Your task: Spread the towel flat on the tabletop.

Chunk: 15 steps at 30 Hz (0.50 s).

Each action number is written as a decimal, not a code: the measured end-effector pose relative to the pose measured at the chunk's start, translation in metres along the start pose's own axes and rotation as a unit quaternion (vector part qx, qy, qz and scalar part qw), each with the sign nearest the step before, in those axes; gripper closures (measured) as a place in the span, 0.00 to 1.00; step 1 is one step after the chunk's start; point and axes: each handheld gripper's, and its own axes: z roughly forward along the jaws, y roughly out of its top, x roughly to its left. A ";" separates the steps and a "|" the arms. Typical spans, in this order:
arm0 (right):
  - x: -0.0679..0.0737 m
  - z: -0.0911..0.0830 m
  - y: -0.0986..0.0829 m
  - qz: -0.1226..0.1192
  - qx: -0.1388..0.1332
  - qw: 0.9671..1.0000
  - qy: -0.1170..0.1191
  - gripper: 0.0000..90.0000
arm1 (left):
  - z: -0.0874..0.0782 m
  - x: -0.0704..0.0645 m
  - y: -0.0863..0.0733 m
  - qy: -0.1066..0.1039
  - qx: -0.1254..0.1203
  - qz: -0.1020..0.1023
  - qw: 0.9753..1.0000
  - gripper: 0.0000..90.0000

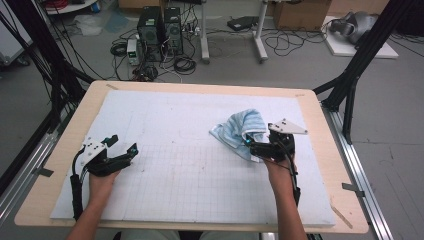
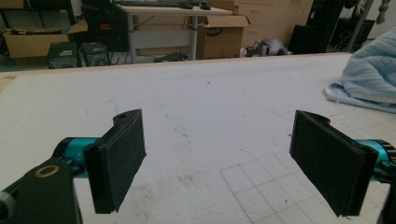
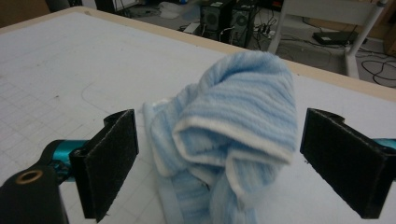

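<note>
Right gripper (image 3: 219, 163) spread around crumpled towel (image 3: 233, 135), reaching to grasp. Left gripper (image 2: 217, 163) spread, idle on mat (image 1: 165, 175). Next: close on a fold.

In the left gripper view, the blue towel (image 2: 371, 74) is cut off by the right edge, so its far side cannot be made out. In the right gripper view, the towel's (image 3: 233, 140) lower part is cropped by the bottom edge and its near folds are blurred. In the high view, the towel's (image 1: 240, 127) near corner is hidden behind the right hand-held gripper (image 1: 257, 146), and whether cloth is touched there cannot be told.
</note>
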 end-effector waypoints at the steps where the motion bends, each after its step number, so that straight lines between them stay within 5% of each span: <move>1: 0.000 0.005 0.004 -0.007 0.003 1.000 -0.001 0.12 | 0.000 0.000 0.000 0.000 0.000 0.000 1.000 0.20; 7: 0.002 0.040 0.019 -0.030 0.043 0.999 -0.012 0.12 | 0.000 0.000 0.000 0.000 0.001 0.000 1.000 0.20; 10: 0.000 0.066 0.022 -0.041 0.082 0.995 -0.031 0.12 | 0.000 0.000 0.000 0.000 0.002 0.001 1.000 0.21; 15: -0.006 0.083 0.016 -0.029 0.113 0.992 -0.038 0.12 | 0.000 0.000 0.000 0.000 0.002 0.002 1.000 0.21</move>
